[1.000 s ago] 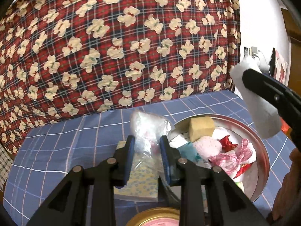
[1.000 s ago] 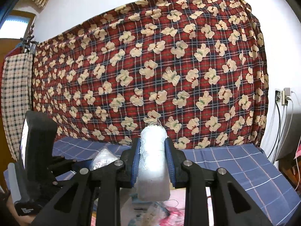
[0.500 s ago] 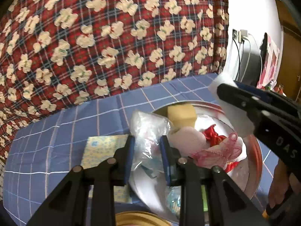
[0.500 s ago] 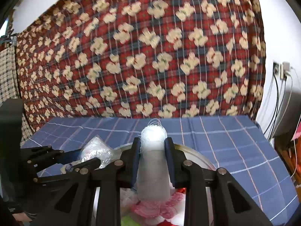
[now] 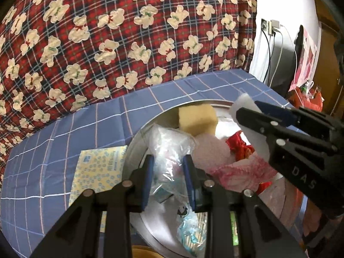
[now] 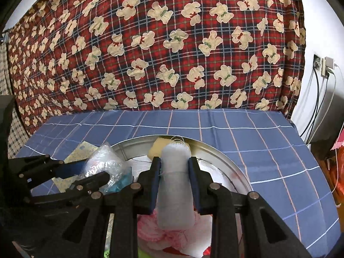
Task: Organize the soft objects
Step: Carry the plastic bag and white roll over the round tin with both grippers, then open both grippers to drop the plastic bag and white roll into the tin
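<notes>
Clear crinkled plastic bag [image 5: 169, 150] sits clamped in my left gripper [image 5: 168, 179], above the left rim of the round metal basin [image 5: 137, 142] on the blue checked counter [image 5: 103, 120]. My right gripper [image 6: 174, 185] is narrow, clamped on a white mesh roll [image 6: 175, 191] over the basin's middle. Inside lie a yellow sponge [image 5: 196, 118] and pink cloth [image 5: 240, 174].

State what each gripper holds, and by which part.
Left gripper: a clear plastic bag, pinched at its lower part. Right gripper: a white fabric roll, clamped across its upper half.
</notes>
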The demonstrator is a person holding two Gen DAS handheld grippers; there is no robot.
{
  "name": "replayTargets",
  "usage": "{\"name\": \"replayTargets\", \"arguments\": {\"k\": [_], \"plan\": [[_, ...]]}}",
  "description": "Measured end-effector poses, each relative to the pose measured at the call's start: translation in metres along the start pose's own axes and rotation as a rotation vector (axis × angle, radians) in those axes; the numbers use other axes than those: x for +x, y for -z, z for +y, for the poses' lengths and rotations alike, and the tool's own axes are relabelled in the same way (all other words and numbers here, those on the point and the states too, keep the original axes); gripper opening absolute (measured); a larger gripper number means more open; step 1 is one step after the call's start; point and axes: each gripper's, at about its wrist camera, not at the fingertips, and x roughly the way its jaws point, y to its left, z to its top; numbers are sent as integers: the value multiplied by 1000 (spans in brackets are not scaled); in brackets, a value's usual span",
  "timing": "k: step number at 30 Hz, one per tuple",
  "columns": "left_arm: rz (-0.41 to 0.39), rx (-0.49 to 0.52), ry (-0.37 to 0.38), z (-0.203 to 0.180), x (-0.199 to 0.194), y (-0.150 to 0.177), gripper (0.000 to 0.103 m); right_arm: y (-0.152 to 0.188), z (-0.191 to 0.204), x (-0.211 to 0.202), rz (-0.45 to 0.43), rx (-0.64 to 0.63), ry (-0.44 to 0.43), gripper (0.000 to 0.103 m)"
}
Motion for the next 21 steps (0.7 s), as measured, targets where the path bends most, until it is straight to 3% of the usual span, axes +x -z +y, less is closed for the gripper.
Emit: {"name": "replayTargets", "arguments": {"k": [7, 10, 12, 21], "plan": [[2, 12, -4, -2, 2, 3, 34, 1, 0, 0, 8, 2, 11, 32], [-9, 19, -20, -2, 0, 3, 54, 1, 0, -2, 16, 16, 2, 50], [-24, 15, -32, -1, -4, 3, 70, 1, 2, -4, 23, 13, 1, 73], [-79, 9, -46, 7, -24, 5, 73, 5, 14, -23, -25, -6, 17, 73]]}}
